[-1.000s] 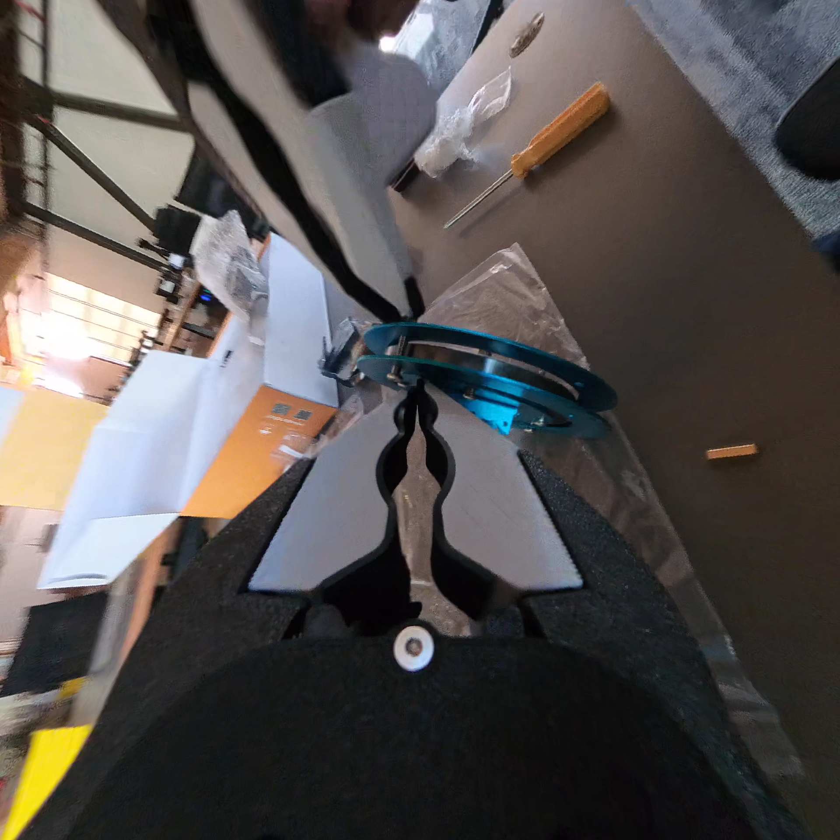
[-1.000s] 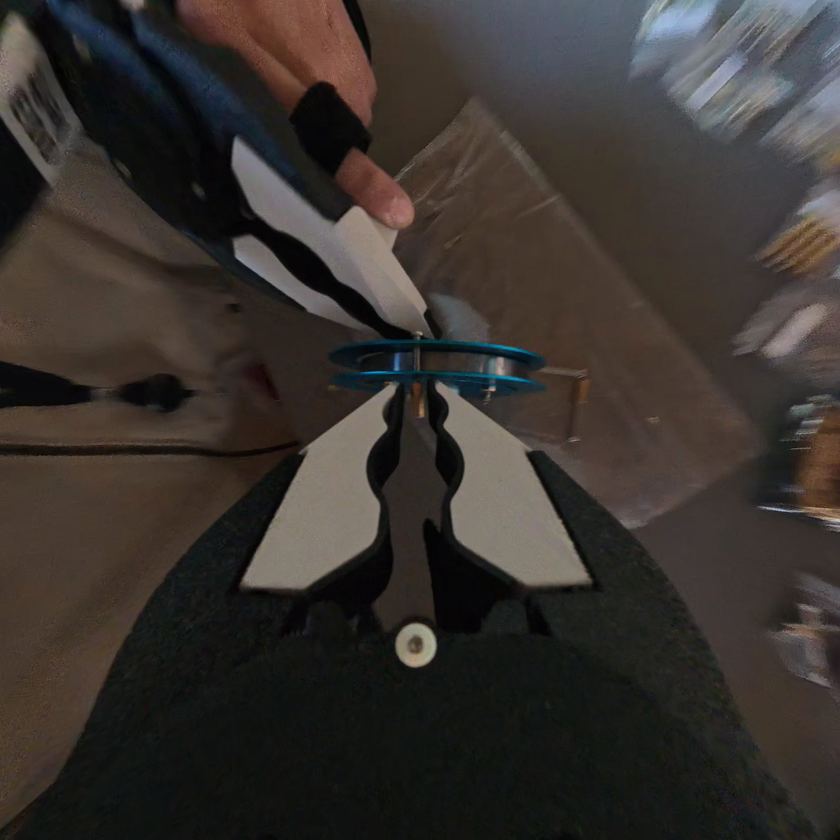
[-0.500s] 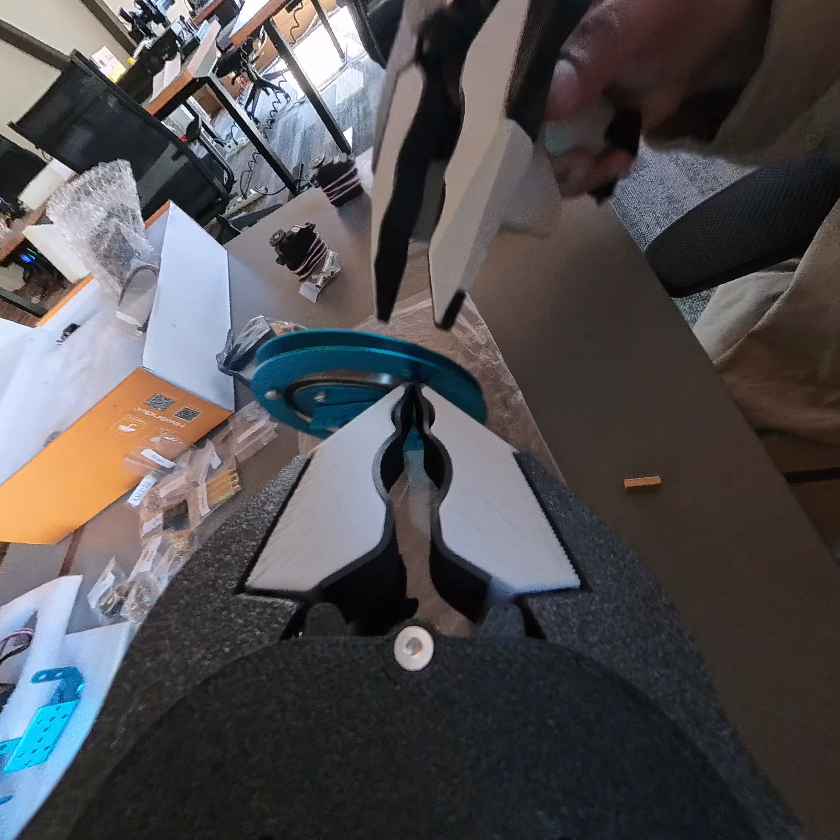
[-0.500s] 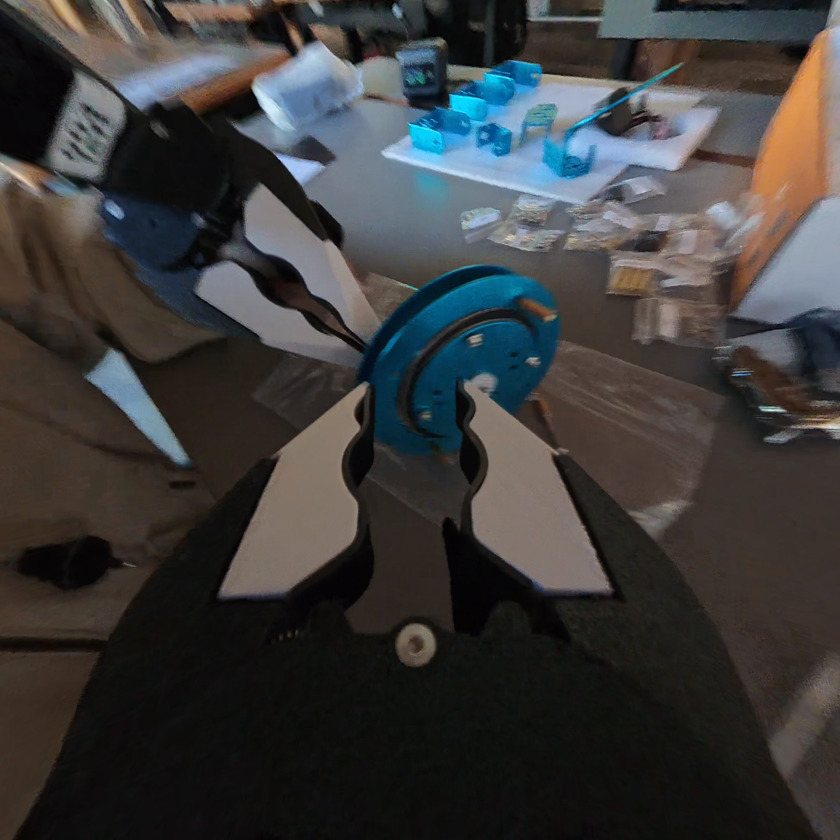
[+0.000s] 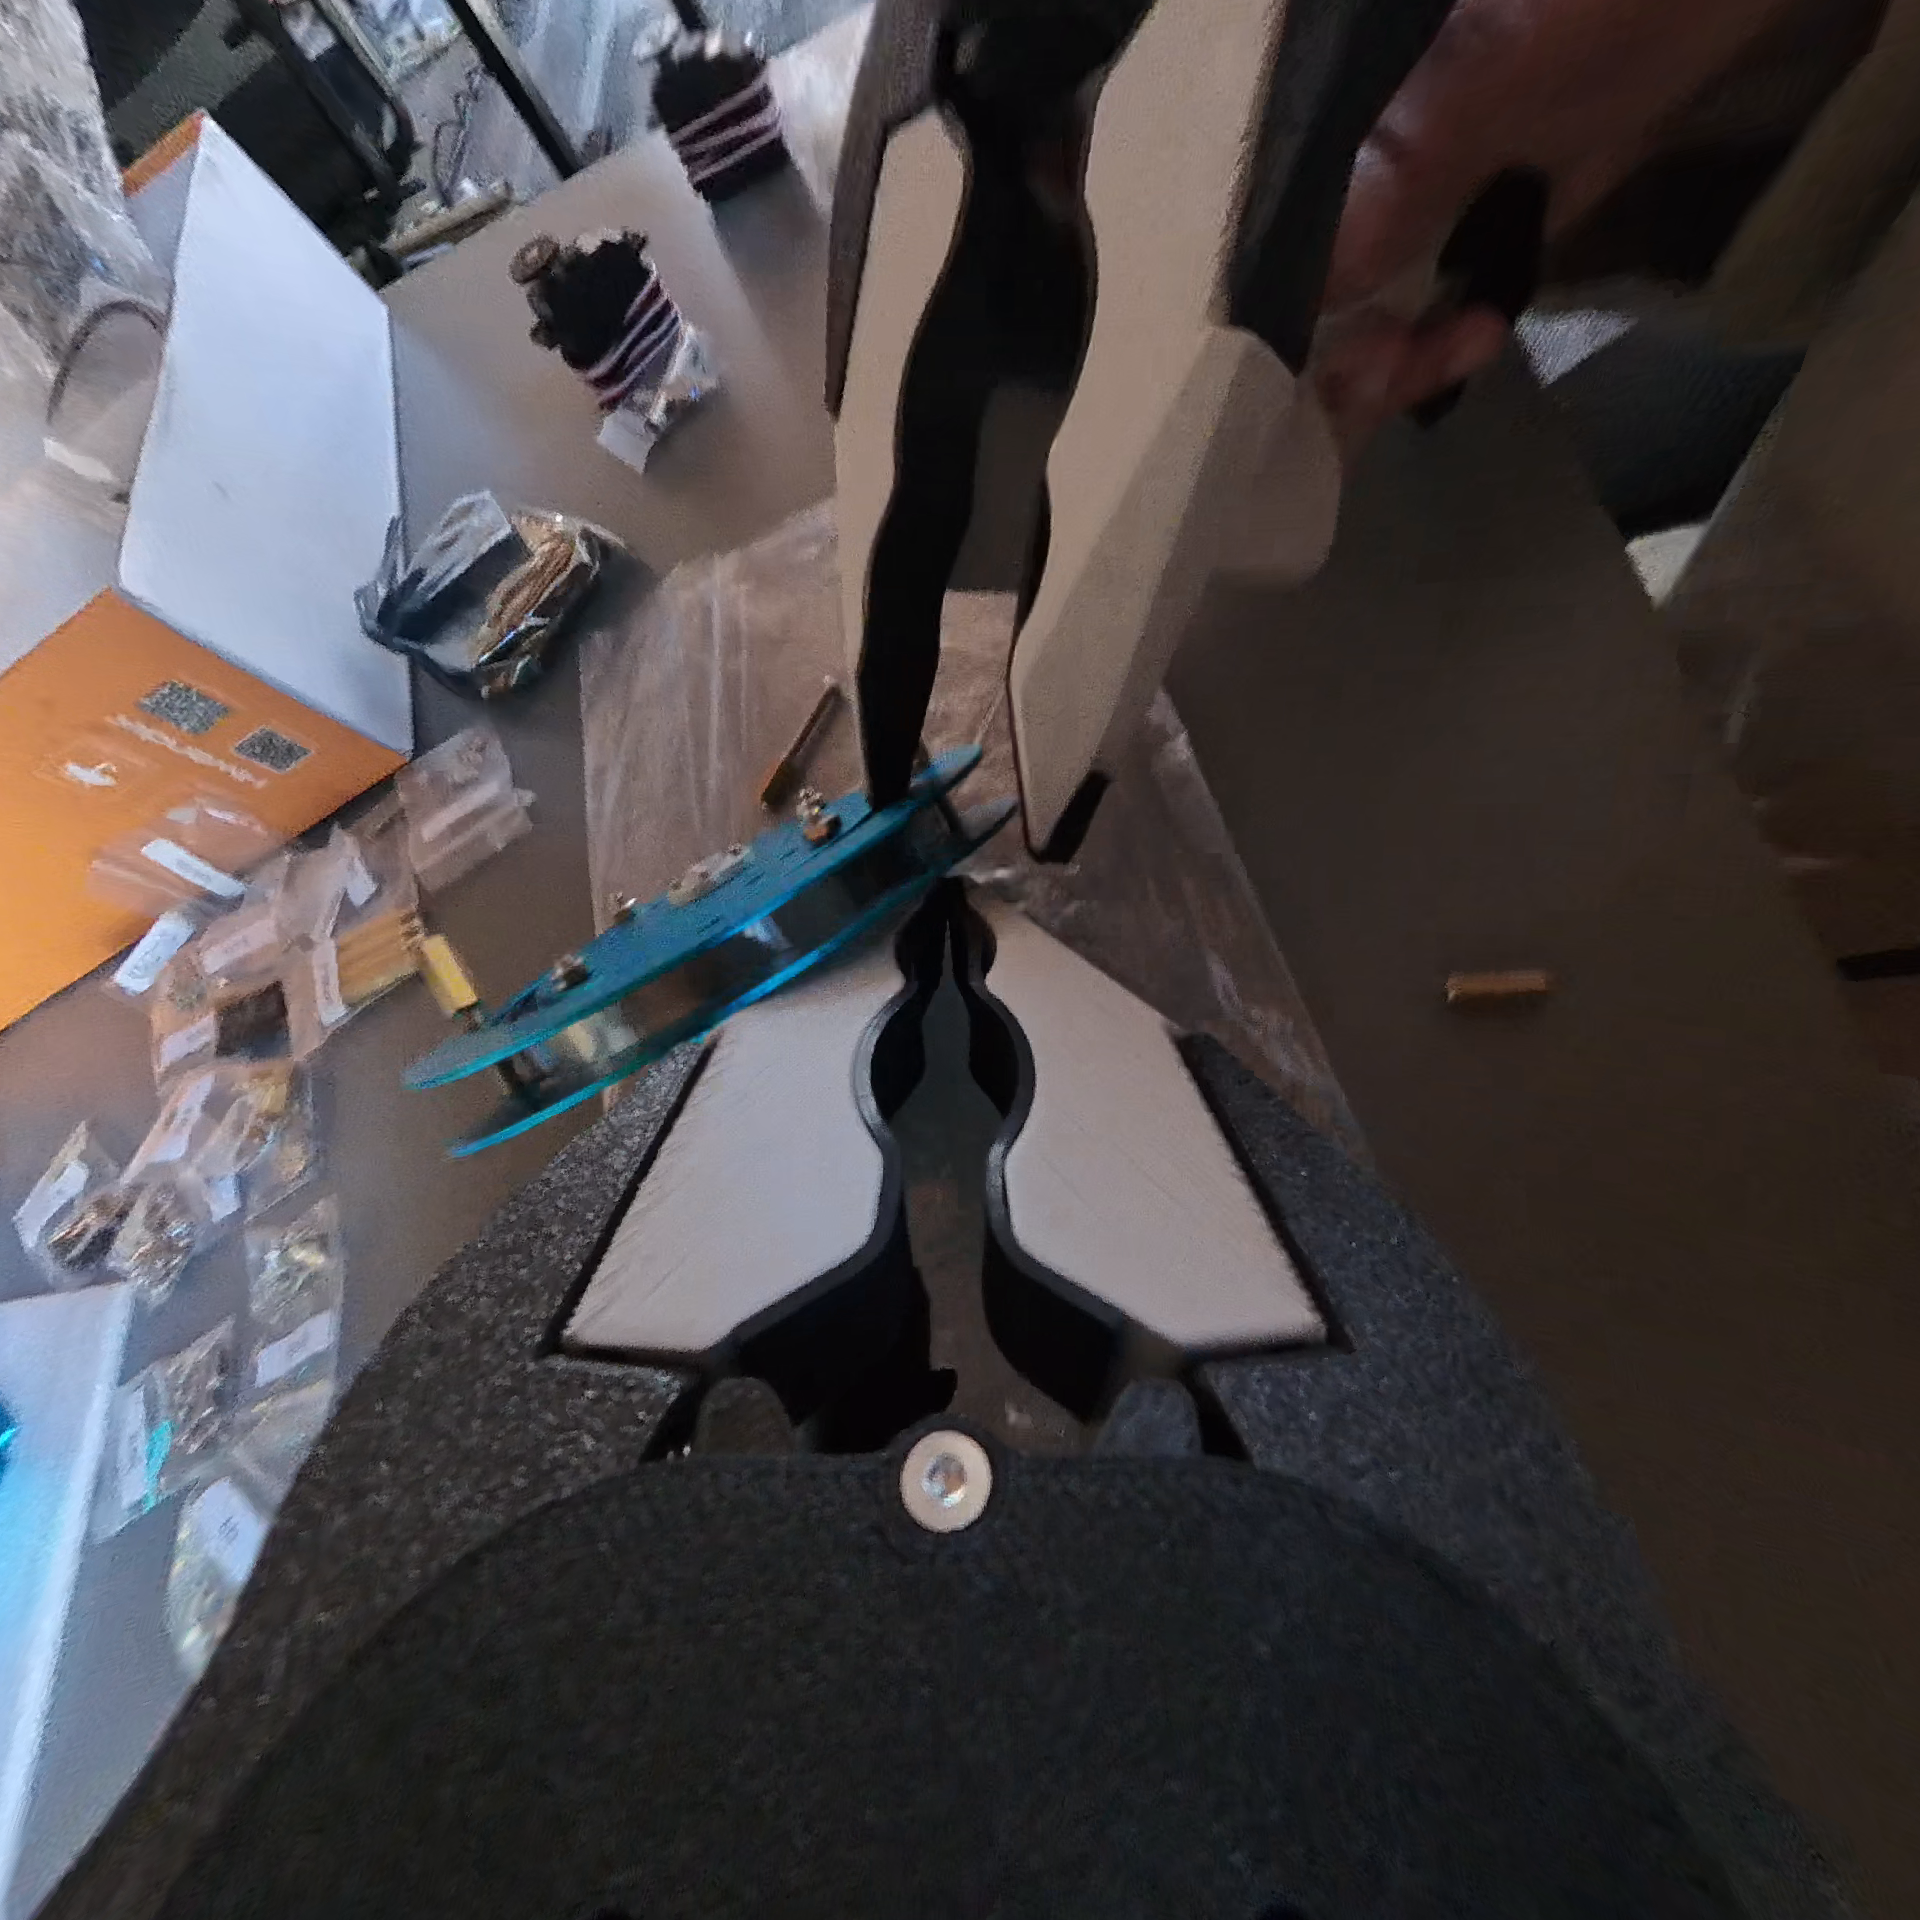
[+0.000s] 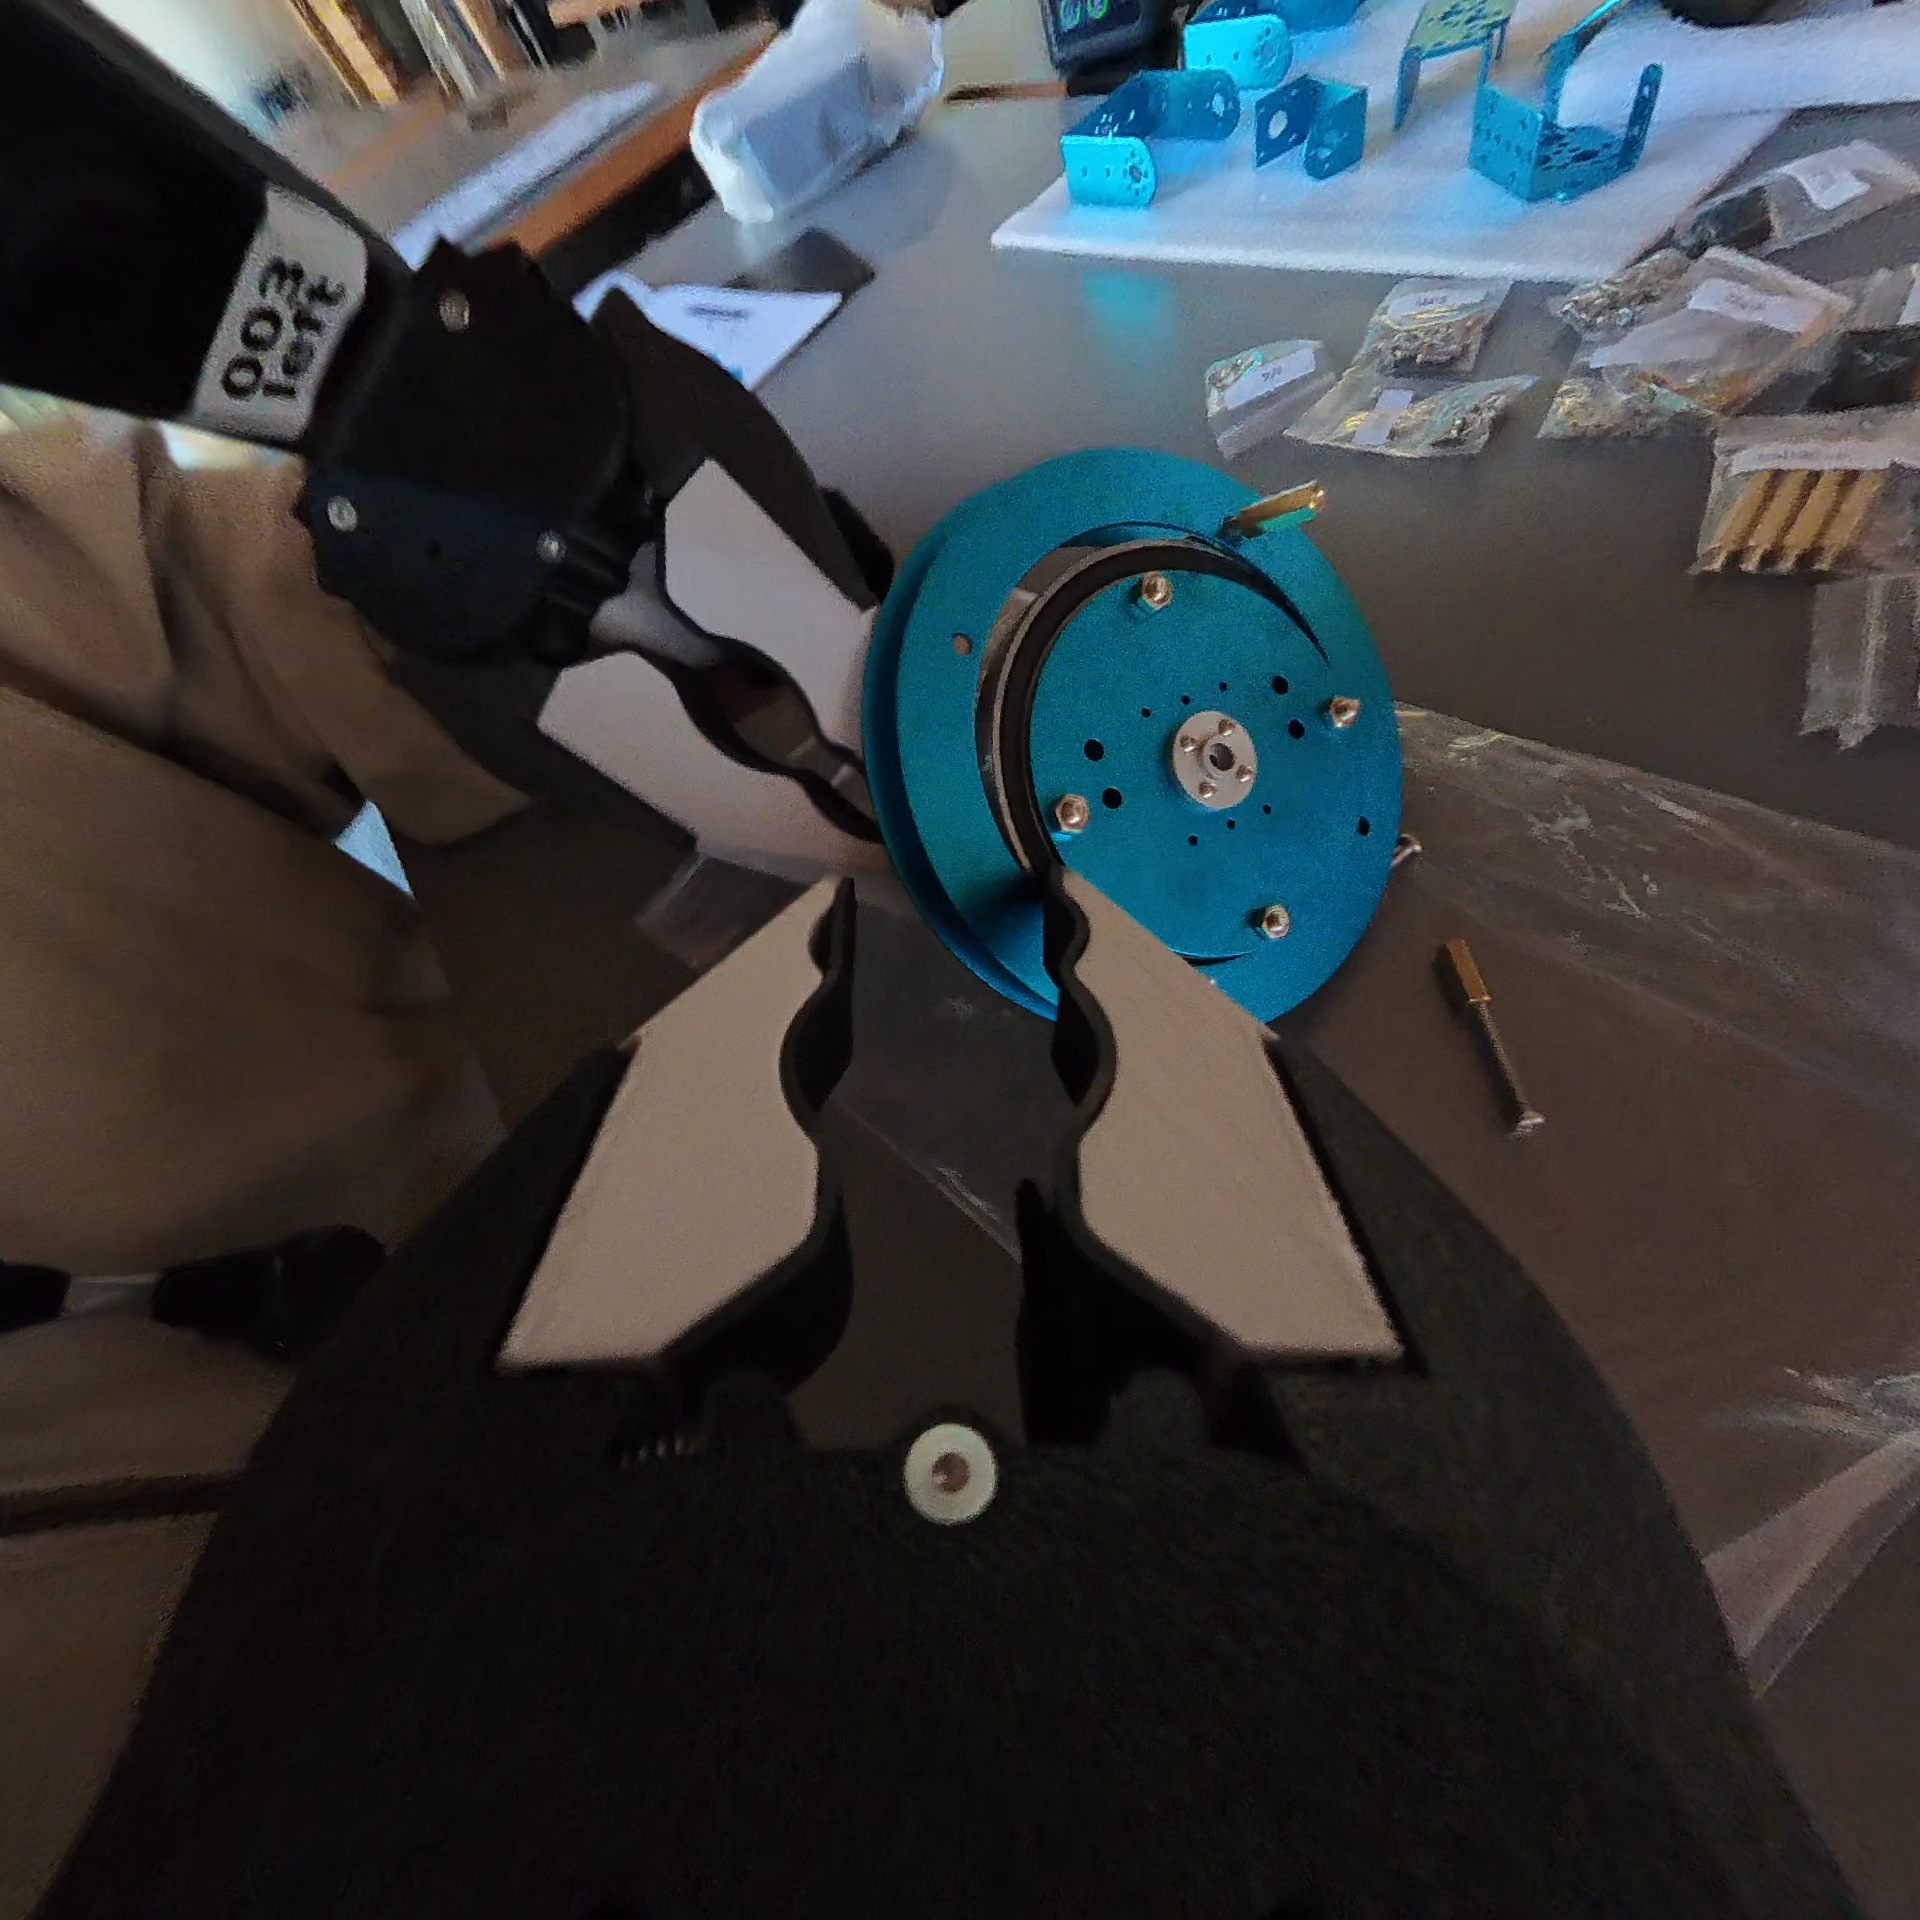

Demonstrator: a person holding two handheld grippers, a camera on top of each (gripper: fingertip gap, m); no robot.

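Blue disc assembly [image 6: 1143, 748] clamped by left tool [image 5: 948, 904]; right tool [image 6: 951, 904] apart, straddling rim.

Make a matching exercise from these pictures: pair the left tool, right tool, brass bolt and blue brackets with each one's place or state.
Things:
1. left tool
2. right tool
3. bolt
4. brackets

Place or state:
A. on the white foam
B. open
C. shut on the rim of the disc
D. lying on the clear sheet

Pairs: 1-C, 2-B, 3-D, 4-A
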